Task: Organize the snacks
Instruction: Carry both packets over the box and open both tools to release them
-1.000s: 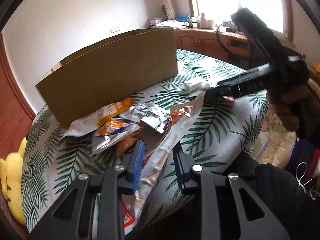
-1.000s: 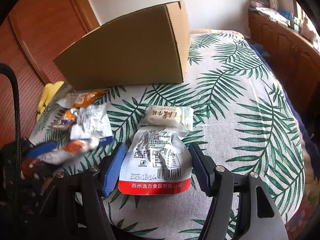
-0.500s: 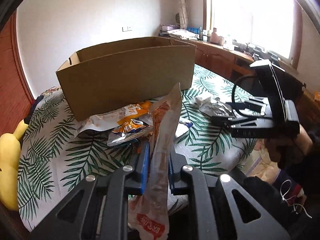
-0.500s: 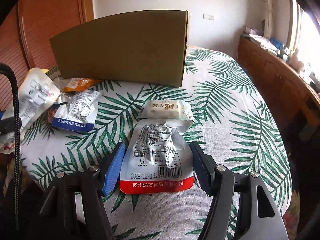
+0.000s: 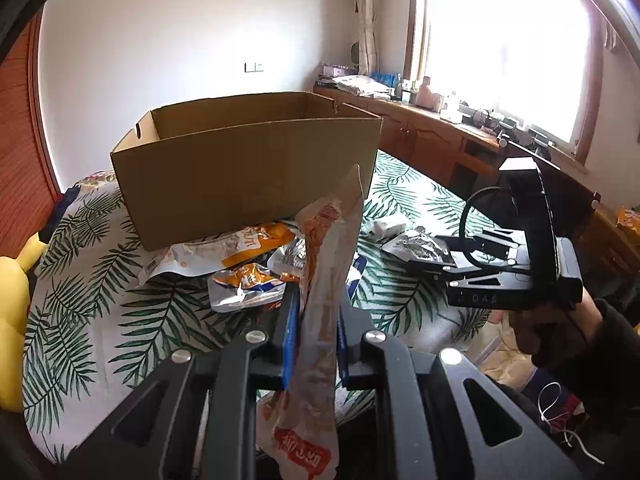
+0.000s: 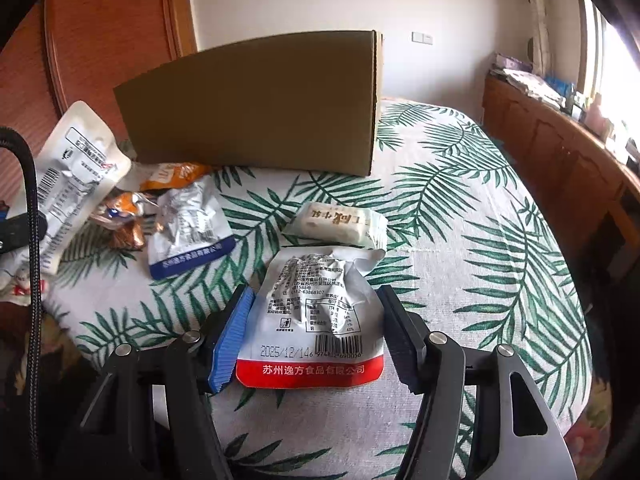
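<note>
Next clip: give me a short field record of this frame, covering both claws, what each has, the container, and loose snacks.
left claw: shut on the orange snack pouch, held upright above the bed
right claw: jaws closing either side of the red-banded white pouch, which lies flat
cardboard box: open top, standing on the palm-leaf bedspread; contents not visible
loose snacks: blue-banded white pouch, small cream bar, orange packets by the box
status: no snack seen in the box

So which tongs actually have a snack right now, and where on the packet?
Left tongs pinch the long orange packet mid-length. Right tongs straddle the red-edged pouch, closing, not gripping.
</note>
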### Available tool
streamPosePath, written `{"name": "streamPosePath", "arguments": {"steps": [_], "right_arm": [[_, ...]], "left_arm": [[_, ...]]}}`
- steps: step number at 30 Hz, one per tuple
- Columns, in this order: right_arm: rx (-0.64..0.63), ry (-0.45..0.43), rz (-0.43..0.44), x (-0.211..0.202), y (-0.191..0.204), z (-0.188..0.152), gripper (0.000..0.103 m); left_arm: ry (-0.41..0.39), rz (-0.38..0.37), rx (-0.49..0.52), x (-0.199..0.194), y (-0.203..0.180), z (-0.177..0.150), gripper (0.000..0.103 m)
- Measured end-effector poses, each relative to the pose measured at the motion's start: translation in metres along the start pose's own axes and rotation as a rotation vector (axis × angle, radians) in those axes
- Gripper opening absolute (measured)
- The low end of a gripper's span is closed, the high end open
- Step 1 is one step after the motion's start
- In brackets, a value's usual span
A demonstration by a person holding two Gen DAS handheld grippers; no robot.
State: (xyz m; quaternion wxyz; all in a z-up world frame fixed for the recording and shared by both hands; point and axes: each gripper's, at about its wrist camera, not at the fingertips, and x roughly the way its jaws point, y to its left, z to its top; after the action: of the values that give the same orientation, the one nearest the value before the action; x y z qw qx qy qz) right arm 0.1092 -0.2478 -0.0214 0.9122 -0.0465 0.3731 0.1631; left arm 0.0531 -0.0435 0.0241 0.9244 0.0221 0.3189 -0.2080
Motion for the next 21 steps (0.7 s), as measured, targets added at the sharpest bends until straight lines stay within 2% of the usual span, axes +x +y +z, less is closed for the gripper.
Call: {"name": "streamPosePath", "arguments": {"steps": [21], "right_arm": [[-0.016, -0.082, 0.017, -0.039, 0.006, 0.008, 0.065]], "left_arm": [[-0.081, 0.009, -0.045, -0.021, 0.009, 0.018, 0.013]]}}
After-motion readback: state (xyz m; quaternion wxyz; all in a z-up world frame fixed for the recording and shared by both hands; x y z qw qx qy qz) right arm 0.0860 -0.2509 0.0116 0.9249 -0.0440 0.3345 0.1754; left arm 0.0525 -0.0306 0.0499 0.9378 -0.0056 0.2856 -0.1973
